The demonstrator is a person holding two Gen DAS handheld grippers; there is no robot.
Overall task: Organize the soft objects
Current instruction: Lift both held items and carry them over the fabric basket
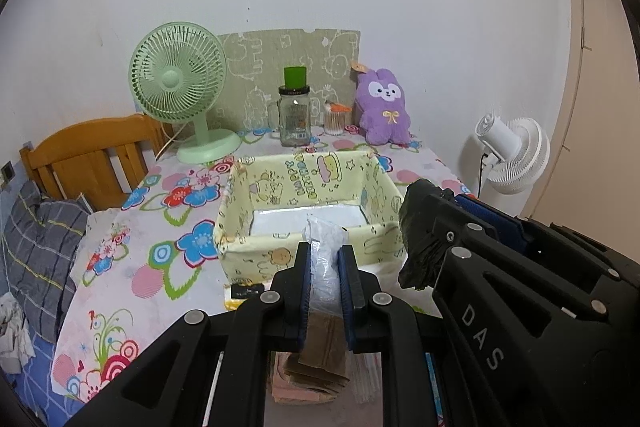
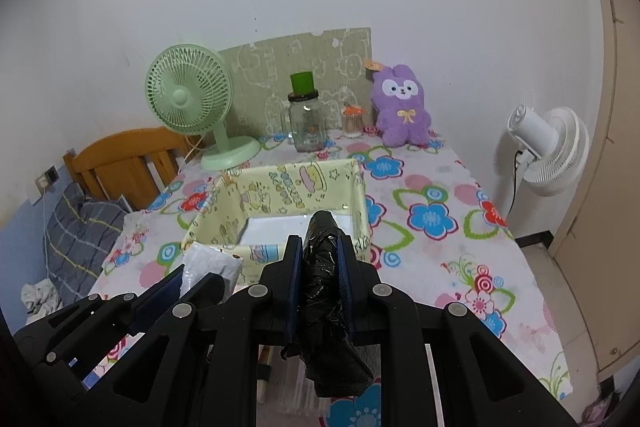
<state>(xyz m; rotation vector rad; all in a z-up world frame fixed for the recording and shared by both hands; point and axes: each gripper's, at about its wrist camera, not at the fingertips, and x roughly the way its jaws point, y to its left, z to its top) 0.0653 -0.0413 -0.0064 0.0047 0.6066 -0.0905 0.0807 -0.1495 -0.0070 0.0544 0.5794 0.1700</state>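
Just ahead of both grippers lies the open box [image 1: 312, 203] — a white bag [image 1: 325, 263] is clamped in the left gripper [image 1: 325, 281], a black bag [image 2: 320, 267] in the right gripper [image 2: 319, 267], its jaws nearer the rim.

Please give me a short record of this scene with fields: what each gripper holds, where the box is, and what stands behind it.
left gripper: shut on white plastic bag
right gripper: shut on black plastic bag
box: yellow, open, on the table, in front of both grippers
behind box: green fan, glass jar, purple plush rabbit
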